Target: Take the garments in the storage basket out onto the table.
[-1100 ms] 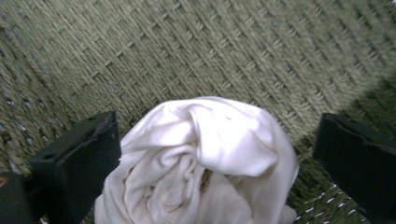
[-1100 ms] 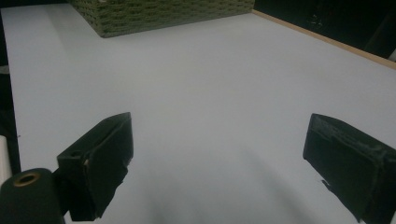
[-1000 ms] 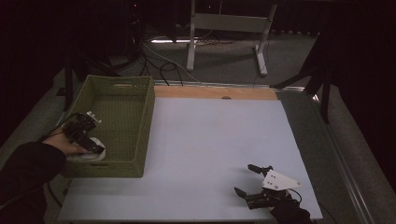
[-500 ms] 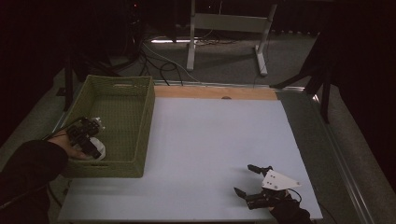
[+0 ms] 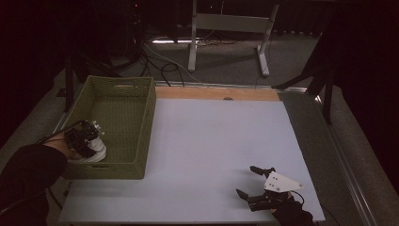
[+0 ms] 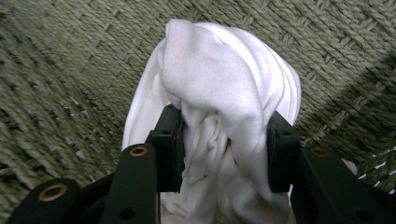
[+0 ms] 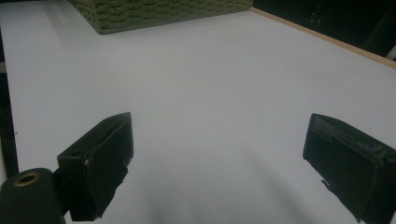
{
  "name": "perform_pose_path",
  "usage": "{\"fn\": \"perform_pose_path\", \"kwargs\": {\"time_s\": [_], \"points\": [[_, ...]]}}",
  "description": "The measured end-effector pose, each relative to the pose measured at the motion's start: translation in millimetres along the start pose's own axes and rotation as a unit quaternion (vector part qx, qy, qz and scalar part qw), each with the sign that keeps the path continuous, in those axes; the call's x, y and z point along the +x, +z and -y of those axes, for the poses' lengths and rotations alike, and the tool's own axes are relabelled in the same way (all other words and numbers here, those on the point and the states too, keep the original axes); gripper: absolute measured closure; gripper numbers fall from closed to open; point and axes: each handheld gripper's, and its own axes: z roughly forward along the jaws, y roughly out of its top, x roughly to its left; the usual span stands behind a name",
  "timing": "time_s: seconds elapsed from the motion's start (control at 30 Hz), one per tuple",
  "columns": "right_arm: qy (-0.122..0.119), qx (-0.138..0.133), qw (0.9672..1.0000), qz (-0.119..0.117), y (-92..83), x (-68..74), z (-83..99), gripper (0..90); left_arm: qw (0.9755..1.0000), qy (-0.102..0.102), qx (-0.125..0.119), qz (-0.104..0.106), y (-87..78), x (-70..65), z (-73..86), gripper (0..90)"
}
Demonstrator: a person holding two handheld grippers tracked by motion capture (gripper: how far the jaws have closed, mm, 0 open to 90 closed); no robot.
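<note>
From above, the left gripper (image 5: 83, 139) sat inside the green basket (image 5: 146, 108), white cloth (image 5: 96, 151) beneath it. Its own view showed jaws clamped on the bunched cloth (image 6: 224, 93), which rose lengthwise beyond them. The right gripper (image 7: 219, 154) hung wide apart over the white table (image 7: 210, 70).

- One green woven rectangular basket (image 5: 141, 125) at the table's left.
- One bunched white cloth (image 6: 219, 93) inside it.
- Two black two-jaw grippers: left gripper (image 5: 83, 140), right gripper (image 5: 251, 183).
- One white table surface (image 5: 221, 141).

Metal stand (image 5: 229, 33), perhaps cables (image 5: 155, 56), behind table (image 5: 211, 136).
</note>
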Motion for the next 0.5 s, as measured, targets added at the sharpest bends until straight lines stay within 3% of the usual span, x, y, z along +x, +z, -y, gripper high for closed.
{"fn": "perform_pose_path", "kwargs": {"time_s": [0.17, 0.27, 0.37, 0.5], "points": [[-0.001, -0.001, 1.0, 0.002, -0.3, 0.1, -0.2, 8.5, 0.9998, -0.008, -0.019, -0.001, -3.6, 0.8, 2.9, 61.1], [0.004, 0.001, 1.0, 0.001, -0.4, -0.7, -0.2, 8.5, 0.9989, -0.018, -0.044, 0.006, -8.8, 2.7, 7.7, 62.5], [-0.002, 0.0, 1.0, 0.003, 0.0, -0.4, -0.2, 8.6, 0.9966, -0.027, -0.075, 0.018, -15.7, 5.3, 13.2, 63.2], [0.002, -0.001, 1.0, 0.005, -1.0, -0.2, -0.7, 8.5, 0.9919, -0.054, -0.112, 0.027, -23.5, 9.9, 20.3, 63.7]]}}
